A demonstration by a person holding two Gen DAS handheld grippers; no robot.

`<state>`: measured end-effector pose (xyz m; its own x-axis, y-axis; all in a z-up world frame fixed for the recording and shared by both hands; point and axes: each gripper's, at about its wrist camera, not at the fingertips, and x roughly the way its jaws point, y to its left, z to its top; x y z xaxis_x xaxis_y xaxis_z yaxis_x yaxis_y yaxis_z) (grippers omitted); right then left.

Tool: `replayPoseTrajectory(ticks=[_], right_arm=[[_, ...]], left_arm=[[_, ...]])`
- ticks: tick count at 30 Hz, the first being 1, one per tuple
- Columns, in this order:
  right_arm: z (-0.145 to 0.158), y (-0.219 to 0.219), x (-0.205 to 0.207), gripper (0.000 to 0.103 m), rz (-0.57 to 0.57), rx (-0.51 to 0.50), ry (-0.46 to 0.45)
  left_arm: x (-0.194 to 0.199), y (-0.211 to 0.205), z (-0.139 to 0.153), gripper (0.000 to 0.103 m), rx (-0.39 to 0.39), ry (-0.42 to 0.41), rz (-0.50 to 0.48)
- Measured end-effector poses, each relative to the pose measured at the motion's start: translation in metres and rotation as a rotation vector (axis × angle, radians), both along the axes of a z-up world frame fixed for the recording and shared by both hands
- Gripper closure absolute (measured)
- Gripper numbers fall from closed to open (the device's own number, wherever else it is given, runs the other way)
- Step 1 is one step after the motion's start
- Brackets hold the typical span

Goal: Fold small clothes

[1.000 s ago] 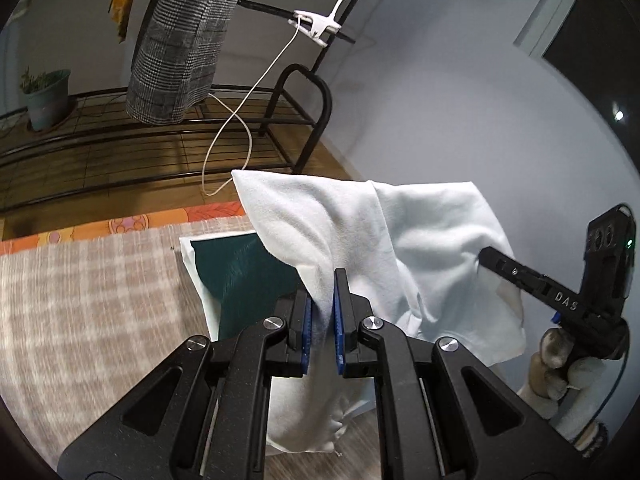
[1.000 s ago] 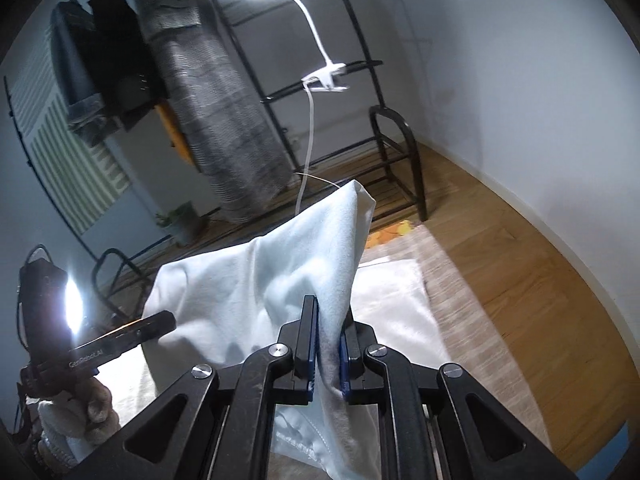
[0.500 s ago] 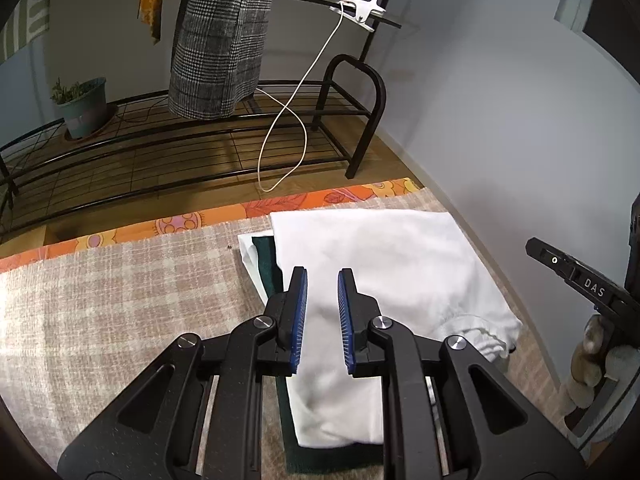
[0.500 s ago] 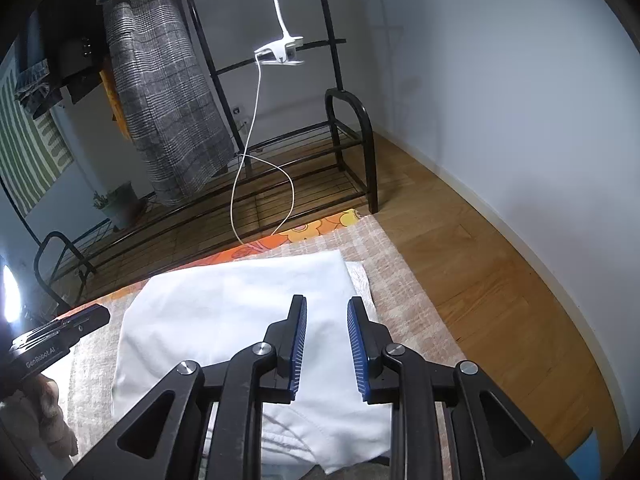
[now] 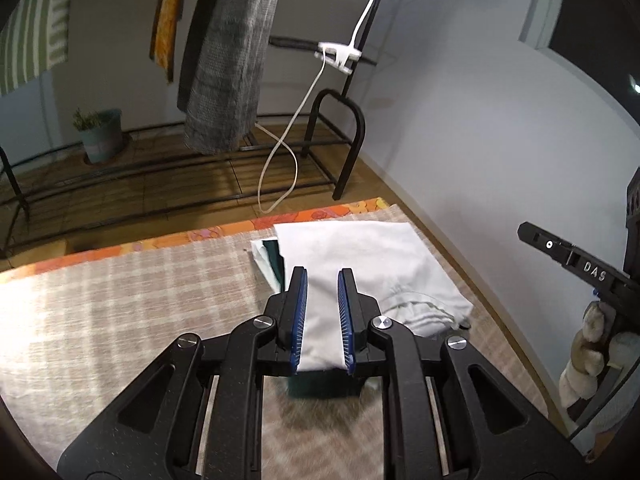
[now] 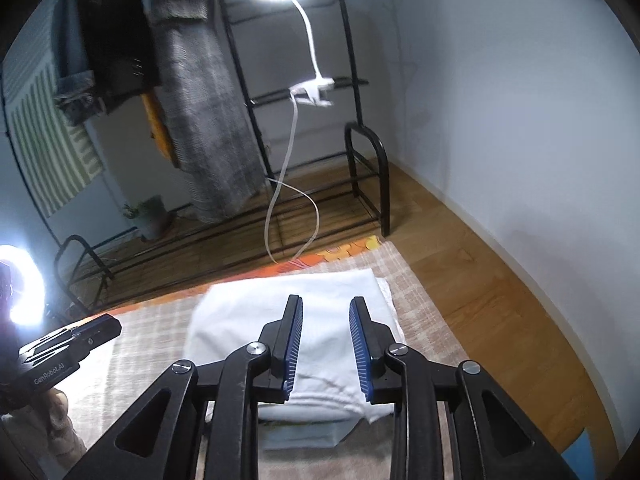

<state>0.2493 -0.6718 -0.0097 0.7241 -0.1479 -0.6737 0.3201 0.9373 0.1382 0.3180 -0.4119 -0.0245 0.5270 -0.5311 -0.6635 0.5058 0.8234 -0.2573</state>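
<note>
A folded white garment (image 5: 372, 264) lies on top of a small stack on the checked cloth; a dark green folded piece (image 5: 276, 260) shows under its left edge. The white garment also shows in the right wrist view (image 6: 288, 312). My left gripper (image 5: 322, 280) is open and empty, hovering over the garment's near left part. My right gripper (image 6: 326, 308) is open and empty above the garment's near edge. The right gripper also shows at the right of the left wrist view (image 5: 568, 260), and the left gripper at the lower left of the right wrist view (image 6: 72, 340).
The checked cloth (image 5: 120, 300) covers the work surface, with an orange patterned edge (image 5: 224, 232) at the back. A black metal rack (image 5: 340, 128) with hanging clothes and a clip lamp with a white cord stands behind. A wooden floor (image 6: 500, 300) and white wall lie to the right.
One second ago both grippers were shut on the white garment and held it up. They laid it on the stack, let go, opened, and have since pulled back slightly.
</note>
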Motion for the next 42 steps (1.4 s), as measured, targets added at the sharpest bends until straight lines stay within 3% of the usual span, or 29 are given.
replayPoseTrajectory(ticks=[6,9,13,15,16,22,26,30,38,42], right_arm=[[0.042,0.04,-0.039,0.073,0.02,-0.018,-0.044],[0.055,0.058,-0.055,0.069,0.015,-0.023,-0.054],[0.068,0.087,-0.08,0.057,-0.001,-0.028,-0.069],[0.071,0.105,-0.091,0.054,-0.01,-0.039,-0.068],[0.072,0.113,-0.096,0.048,-0.007,-0.045,-0.068],[0.072,0.169,-0.13,0.021,0.0,-0.113,-0.089],[0.068,0.2,-0.152,0.015,0.007,-0.127,-0.114],[0.063,0.218,-0.169,0.002,0.009,-0.131,-0.122],[0.044,0.233,-0.188,0.0,-0.037,-0.137,-0.155],[0.026,0.232,-0.192,0.0,-0.07,-0.135,-0.145]], left_arm=[[-0.037,0.05,0.032,0.088,-0.04,-0.024,0.01],[-0.059,0.078,0.045,0.067,-0.042,-0.058,0.008],[-0.088,0.114,0.055,0.064,-0.035,-0.092,0.01],[-0.101,0.134,0.058,0.057,-0.041,-0.095,0.017],[-0.108,0.143,0.059,0.048,-0.043,-0.095,0.02],[-0.151,0.192,0.062,0.029,-0.026,-0.146,0.033],[-0.175,0.209,0.055,0.027,-0.002,-0.166,0.019],[-0.192,0.223,0.049,0.025,-0.009,-0.163,0.01],[-0.215,0.238,0.036,0.008,0.013,-0.193,0.037],[-0.217,0.238,0.028,0.007,0.066,-0.199,0.028]])
